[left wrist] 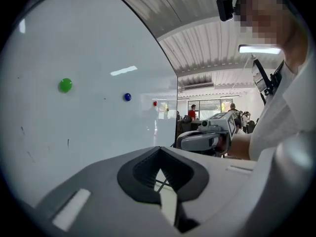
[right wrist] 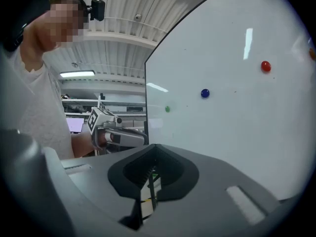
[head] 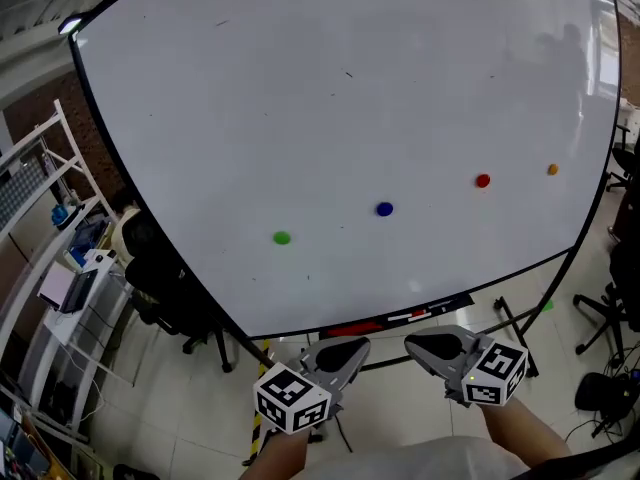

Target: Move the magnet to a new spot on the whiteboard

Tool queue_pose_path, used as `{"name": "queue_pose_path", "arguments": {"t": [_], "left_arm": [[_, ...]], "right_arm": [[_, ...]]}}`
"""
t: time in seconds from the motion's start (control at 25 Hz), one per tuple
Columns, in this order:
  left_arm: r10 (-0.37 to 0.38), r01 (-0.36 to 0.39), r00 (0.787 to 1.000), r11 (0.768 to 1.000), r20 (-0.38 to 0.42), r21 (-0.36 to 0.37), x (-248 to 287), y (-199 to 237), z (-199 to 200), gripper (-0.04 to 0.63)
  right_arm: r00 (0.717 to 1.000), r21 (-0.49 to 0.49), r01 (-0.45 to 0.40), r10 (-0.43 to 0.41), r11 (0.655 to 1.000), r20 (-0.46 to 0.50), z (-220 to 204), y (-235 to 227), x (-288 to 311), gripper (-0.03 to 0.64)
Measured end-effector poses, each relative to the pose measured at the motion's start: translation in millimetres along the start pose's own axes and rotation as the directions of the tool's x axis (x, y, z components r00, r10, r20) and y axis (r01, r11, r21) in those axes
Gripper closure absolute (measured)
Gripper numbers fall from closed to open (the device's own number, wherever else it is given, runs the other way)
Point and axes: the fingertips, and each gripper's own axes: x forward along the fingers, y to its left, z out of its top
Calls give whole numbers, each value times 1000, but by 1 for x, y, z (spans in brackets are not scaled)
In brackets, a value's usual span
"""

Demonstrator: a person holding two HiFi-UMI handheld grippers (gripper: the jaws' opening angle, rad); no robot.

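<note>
green magnet (right wrist: 167, 109) — tiny, blurred in right gripper view

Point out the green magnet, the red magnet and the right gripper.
green magnet (head: 282, 237), head view, its centre.
red magnet (head: 483, 180), head view, its centre.
right gripper (head: 412, 344), head view, the tip where its closed jaws meet.

The whiteboard (head: 350, 98) is seen from the head, steeply downward, from well back. Each gripper view is taken along its jaws, slantwise across the board — the right gripper (left wrist: 181, 141) is caught in the left one, the left gripper (right wrist: 142, 138) in the right. The blue magnet (head: 385, 209) is shared by all.
</note>
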Motion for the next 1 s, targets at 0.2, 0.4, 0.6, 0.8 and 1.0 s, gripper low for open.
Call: {"name": "queue_pose_path", "arguments": {"t": [0.2, 0.4, 0.6, 0.8, 1.0], "left_arm": [[-60, 60, 998, 998, -11, -9, 21, 18, -6, 615], [-80, 80, 997, 997, -14, 4, 37, 21, 1, 615], [-78, 78, 997, 997, -18, 18, 47, 22, 6, 615], [-62, 63, 997, 998, -35, 17, 53, 24, 6, 615], [-61, 61, 997, 998, -41, 7, 49, 24, 2, 615]], "right_arm": [[999, -40, 50, -51, 998, -14, 0, -26, 7, 612], [999, -53, 44, -45, 998, -17, 4, -42, 7, 612], [1000, -68, 4, -6, 998, -24, 6, -49, 13, 612], [1000, -151, 4, -7, 988, -19, 23, -57, 15, 611], [996, -293, 69, -82, 954, -33, 40, -72, 24, 563]]}}
